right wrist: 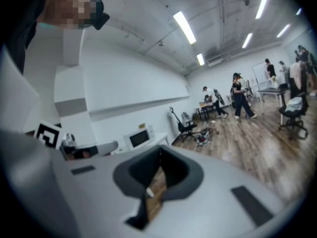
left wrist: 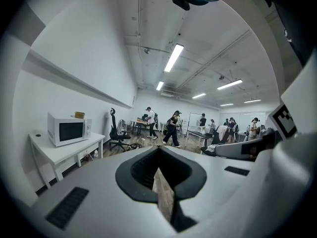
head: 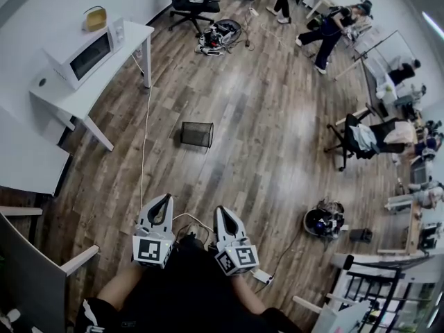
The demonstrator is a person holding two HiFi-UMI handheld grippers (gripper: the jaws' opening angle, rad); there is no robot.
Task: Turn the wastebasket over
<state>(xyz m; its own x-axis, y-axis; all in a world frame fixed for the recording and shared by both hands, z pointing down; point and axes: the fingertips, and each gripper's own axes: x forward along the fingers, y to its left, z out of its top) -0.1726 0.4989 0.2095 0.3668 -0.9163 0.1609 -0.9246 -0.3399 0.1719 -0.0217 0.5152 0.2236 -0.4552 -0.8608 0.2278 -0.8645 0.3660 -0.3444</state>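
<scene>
A black mesh wastebasket sits on the wood floor in the middle of the head view, well ahead of both grippers. Which way its mouth faces I cannot tell. My left gripper and right gripper are held close to the person's body at the bottom of that view, side by side, pointing toward the basket. The jaws of each meet at the tips with nothing between them. In the left gripper view the left gripper shows only floor through its narrow slit. The right gripper looks the same in its own view.
A white table with a microwave stands at the left, and a white cable runs down from it across the floor. An office chair stands right, a round black device lower right. People work at the far end.
</scene>
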